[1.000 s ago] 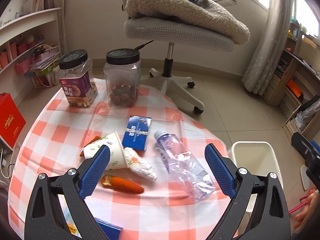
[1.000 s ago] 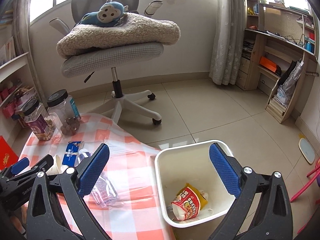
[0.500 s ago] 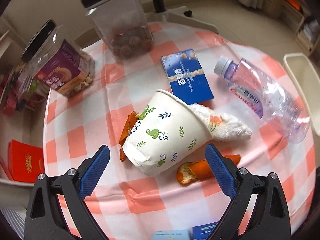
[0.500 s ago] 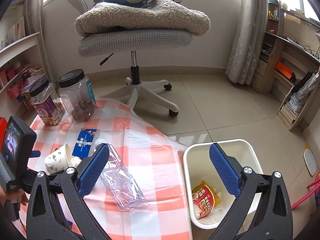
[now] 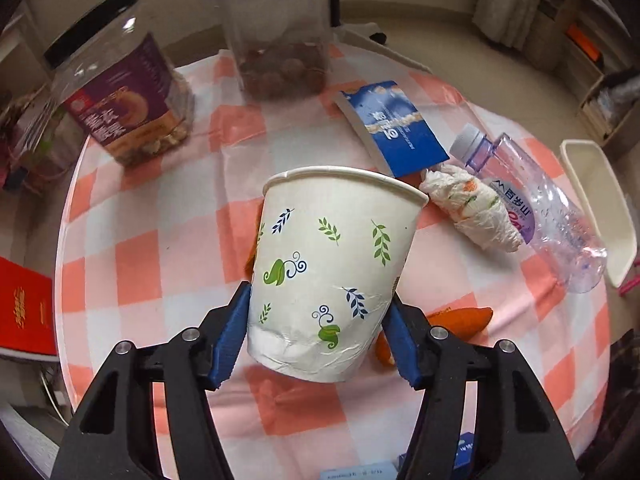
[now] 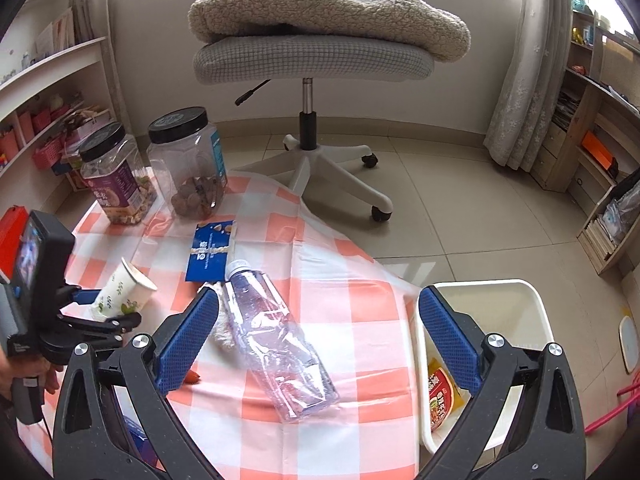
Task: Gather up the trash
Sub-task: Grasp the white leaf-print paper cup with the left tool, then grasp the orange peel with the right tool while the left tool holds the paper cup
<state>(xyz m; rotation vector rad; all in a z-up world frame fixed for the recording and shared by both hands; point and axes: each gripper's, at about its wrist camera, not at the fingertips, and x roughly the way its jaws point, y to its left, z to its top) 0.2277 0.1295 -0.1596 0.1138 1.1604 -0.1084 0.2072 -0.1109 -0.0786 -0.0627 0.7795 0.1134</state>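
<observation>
A white paper cup [image 5: 332,272] with a leaf print lies tilted between the blue pads of my left gripper [image 5: 320,312]. The jaws are closing and both pads touch the cup's creased lower wall. In the right wrist view the same cup [image 6: 124,292] sits in the left gripper [image 6: 108,308] at the table's left. My right gripper [image 6: 320,320] is open above a crushed clear bottle [image 6: 276,336] and holds nothing. A crumpled tissue [image 5: 472,208], orange peel [image 5: 460,318] and a blue packet [image 5: 396,128] lie around the cup. The white bin [image 6: 532,308] holds a red wrapper [image 6: 442,396].
Two black-lidded jars [image 5: 124,96] [image 5: 280,40] stand at the far side of the round table with its orange checked cloth [image 5: 160,240]. An office chair [image 6: 312,60] piled with a blanket stands behind. Shelves line both walls. The bin sits on the floor to the table's right.
My left gripper dropped towards the table and its jaws came in from wide open onto the paper cup. The right gripper swung left from over the bin to over the bottle.
</observation>
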